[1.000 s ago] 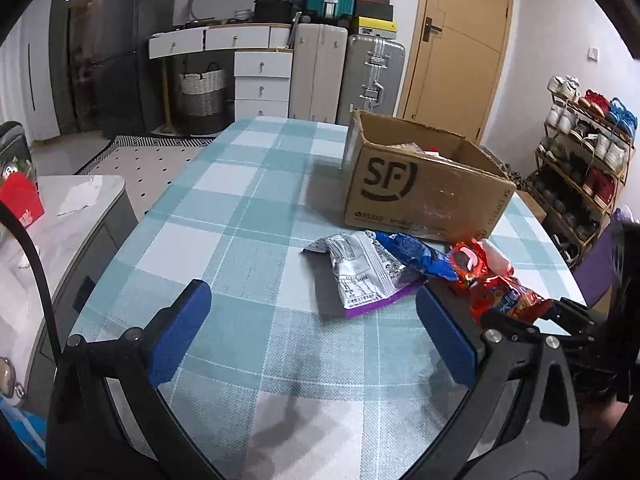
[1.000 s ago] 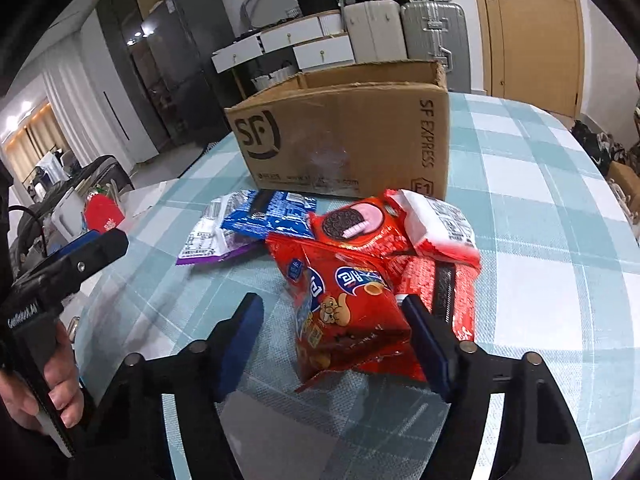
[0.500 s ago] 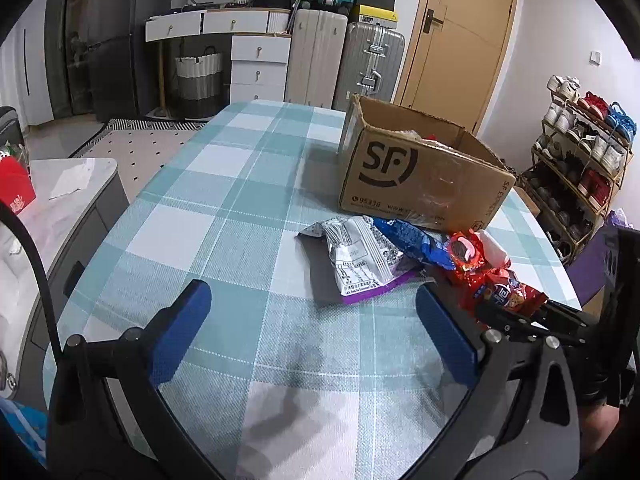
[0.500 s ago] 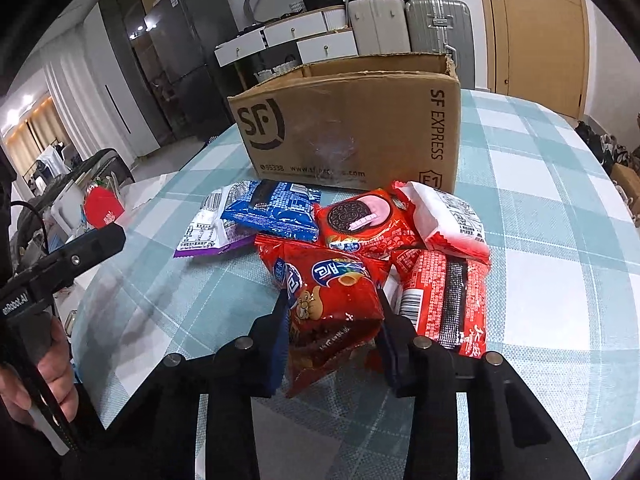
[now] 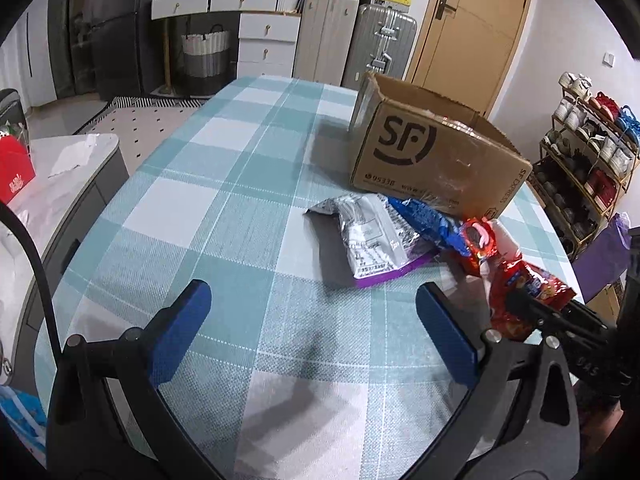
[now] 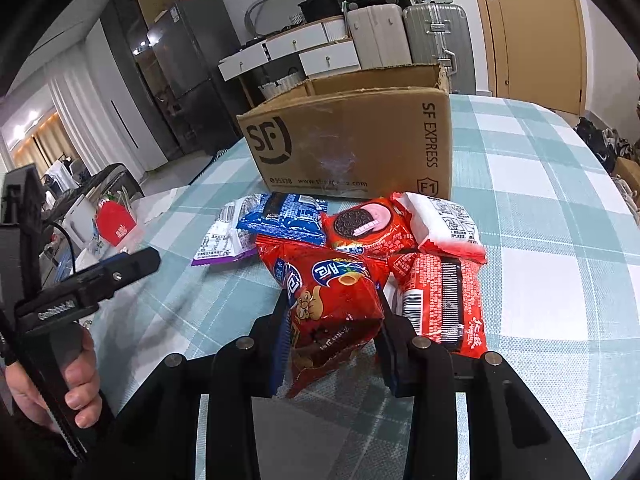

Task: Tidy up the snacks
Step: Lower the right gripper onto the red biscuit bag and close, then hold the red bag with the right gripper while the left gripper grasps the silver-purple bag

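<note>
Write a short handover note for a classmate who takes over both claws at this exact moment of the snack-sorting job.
Right claw: shut on the red bear snack bag, which is at the near edge of the pile.
Left claw: open, nothing between its pads, over bare tablecloth.
On the table in front of the cardboard box: silver-purple packet, blue packet, red cookie packet, white-red packet, red barcode packet.
Done: one bag gripped. The box's inside is not visible.
Left: probably lift this bag into the box, then the other five.
</note>
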Demonstrator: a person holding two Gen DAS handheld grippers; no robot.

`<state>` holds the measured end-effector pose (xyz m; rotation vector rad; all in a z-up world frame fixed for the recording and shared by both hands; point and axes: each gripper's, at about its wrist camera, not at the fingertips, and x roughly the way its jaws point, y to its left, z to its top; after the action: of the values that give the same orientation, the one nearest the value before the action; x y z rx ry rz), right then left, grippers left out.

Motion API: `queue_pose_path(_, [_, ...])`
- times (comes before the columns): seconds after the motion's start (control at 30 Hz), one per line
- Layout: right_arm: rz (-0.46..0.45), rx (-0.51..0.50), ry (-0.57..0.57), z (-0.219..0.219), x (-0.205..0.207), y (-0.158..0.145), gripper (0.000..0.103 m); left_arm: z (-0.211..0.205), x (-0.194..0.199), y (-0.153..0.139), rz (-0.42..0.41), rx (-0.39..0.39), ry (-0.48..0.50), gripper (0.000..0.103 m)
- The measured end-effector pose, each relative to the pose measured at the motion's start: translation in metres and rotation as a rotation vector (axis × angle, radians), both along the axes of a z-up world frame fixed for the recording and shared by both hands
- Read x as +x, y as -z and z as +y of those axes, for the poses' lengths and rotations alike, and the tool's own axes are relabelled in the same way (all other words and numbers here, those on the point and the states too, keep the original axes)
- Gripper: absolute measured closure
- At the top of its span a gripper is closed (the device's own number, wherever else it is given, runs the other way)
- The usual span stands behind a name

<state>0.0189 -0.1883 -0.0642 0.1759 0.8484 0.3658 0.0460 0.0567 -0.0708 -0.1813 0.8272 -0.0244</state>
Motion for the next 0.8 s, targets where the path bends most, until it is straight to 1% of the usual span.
queue_pose_path(0.2, [-0.027, 0.024, -0.011, -0.001, -0.007, -0.009, 0.066, 0.005, 0.007, 0.011, 0.057, -0.029, -0.011, 0.001])
queue_pose_path(0.43, [-0.051, 0.067, -0.002, -0.010, -0.014, -0.018, 0.066, 0.011, 0.018, 0.019, 0.086, -0.074, -0.025, 0.001])
queue_pose_path(0.5, [-0.057, 0.085, 0.006, -0.014, -0.015, -0.021, 0.066, 0.012, 0.025, 0.020, 0.097, -0.106, -0.022, 0.001])
queue_pose_path(0.53, [-0.059, 0.089, 0.007, -0.015, -0.016, -0.022, 0.066, 0.012, 0.031, 0.021, 0.104, -0.141, -0.008, 0.001])
queue_pose_path(0.63, [-0.065, 0.104, 0.012, -0.019, -0.019, -0.025, 0.066, 0.011, 0.044, 0.025, 0.127, -0.205, 0.001, 0.001])
queue_pose_path(0.7, [-0.066, 0.109, 0.013, -0.021, -0.019, -0.026, 0.066, 0.010, 0.052, 0.026, 0.132, -0.230, 0.006, 0.001])
queue_pose_path(0.73, [-0.066, 0.109, 0.016, -0.022, -0.019, -0.026, 0.066, 0.010, 0.056, 0.026, 0.130, -0.233, 0.005, 0.001])
queue_pose_path(0.8, [-0.064, 0.114, 0.018, -0.023, -0.019, -0.026, 0.066, 0.007, 0.062, 0.025, 0.114, -0.214, 0.008, 0.001])
